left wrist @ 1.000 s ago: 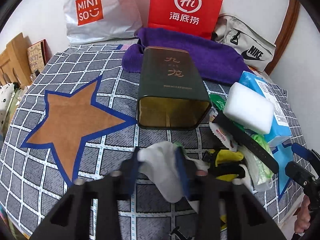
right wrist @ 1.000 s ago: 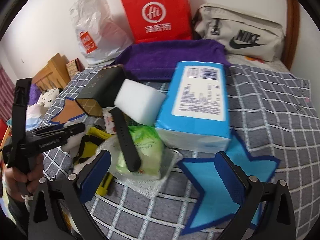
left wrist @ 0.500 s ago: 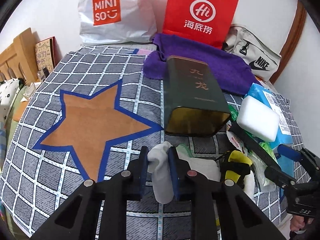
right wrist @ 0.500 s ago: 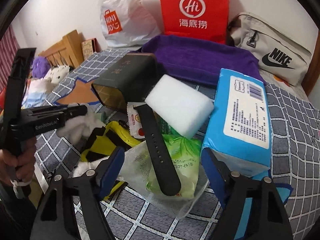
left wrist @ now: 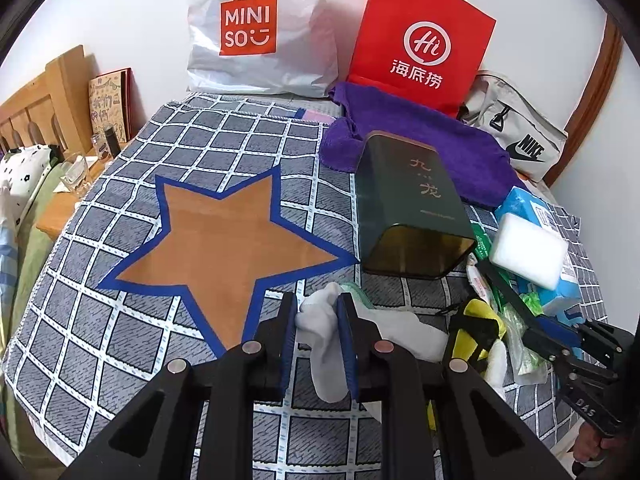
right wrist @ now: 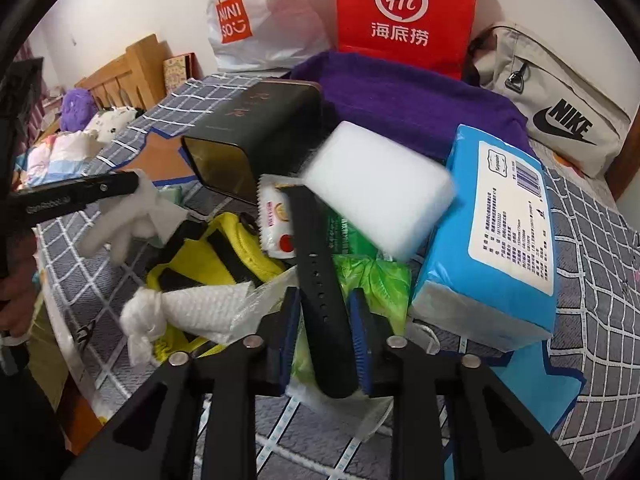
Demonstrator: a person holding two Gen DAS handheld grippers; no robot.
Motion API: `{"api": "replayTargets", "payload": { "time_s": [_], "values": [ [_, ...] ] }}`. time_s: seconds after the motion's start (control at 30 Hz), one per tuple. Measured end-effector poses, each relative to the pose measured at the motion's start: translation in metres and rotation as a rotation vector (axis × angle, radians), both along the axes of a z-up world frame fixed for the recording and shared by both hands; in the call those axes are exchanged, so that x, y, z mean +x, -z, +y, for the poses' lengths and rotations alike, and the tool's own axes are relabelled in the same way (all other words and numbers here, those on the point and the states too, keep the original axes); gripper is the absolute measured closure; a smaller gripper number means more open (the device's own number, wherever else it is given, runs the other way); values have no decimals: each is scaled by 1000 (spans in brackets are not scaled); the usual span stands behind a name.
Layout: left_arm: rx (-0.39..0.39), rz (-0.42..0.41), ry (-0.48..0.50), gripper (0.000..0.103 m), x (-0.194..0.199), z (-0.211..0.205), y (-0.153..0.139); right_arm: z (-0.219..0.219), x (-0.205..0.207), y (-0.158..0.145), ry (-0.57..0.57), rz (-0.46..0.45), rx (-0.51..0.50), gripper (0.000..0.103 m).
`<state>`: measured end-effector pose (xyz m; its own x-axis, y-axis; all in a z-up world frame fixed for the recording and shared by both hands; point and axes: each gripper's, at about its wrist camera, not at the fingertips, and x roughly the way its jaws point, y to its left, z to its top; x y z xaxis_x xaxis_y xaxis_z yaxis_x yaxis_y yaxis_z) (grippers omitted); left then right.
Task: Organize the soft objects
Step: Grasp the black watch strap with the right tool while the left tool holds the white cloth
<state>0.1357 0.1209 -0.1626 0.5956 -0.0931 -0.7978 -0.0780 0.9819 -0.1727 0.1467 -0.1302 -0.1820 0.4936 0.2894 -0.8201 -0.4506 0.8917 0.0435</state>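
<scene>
My left gripper (left wrist: 318, 308) is shut on a white sock (left wrist: 324, 344) and holds it just above the checked bedspread, by the brown star (left wrist: 224, 240). The sock also shows in the right wrist view (right wrist: 132, 216), hanging from the left gripper. My right gripper (right wrist: 325, 304) is shut on a black watch strap (right wrist: 320, 280) that lies over a green packet (right wrist: 376, 280). A white sponge block (right wrist: 380, 188) rests on the pile behind it. A yellow and black fabric item (right wrist: 212, 256) and a white crumpled cloth (right wrist: 188, 312) lie to the left.
A dark green tin (left wrist: 408, 208) lies on its side with its open mouth facing me. A blue tissue pack (right wrist: 496, 248), purple towel (right wrist: 404, 96), red bag (left wrist: 420, 40), white Miniso bag (left wrist: 256, 32) and Nike pouch (right wrist: 560, 112) stand behind.
My left gripper closed on the white sock and carried it left toward the star. My right gripper moved in over the pile and closed on the black strap.
</scene>
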Motion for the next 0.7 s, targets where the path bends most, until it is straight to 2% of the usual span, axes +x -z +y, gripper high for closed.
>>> {"api": "replayTargets", "payload": {
  "time_s": [0.27, 0.33, 0.4, 0.47, 0.53, 0.6, 0.7],
  "values": [
    [1, 3, 6, 83, -4, -2, 0, -4, -14, -2, -27, 39, -3, 81],
    [0, 3, 7, 83, -5, -1, -1, -2, -11, -1, -22, 40, -4, 76],
    [-10, 7, 5, 83, -5, -1, 0, 2, -7, -1, -32, 35, -5, 58],
    [-15, 13, 4, 83, -4, 0, 2, 11, -3, 2, -48, 10, -46, 56],
    [-11, 21, 2, 83, -3, 0, 4, 19, 0, 6, -63, 2, -83, 59],
    [-8, 25, 4, 83, -3, 0, 5, 24, 0, 11, -68, -18, -119, 76],
    [-10, 25, 7, 83, -4, 1, 5, 19, -4, 5, -58, -42, -112, 86]
  ]
}}
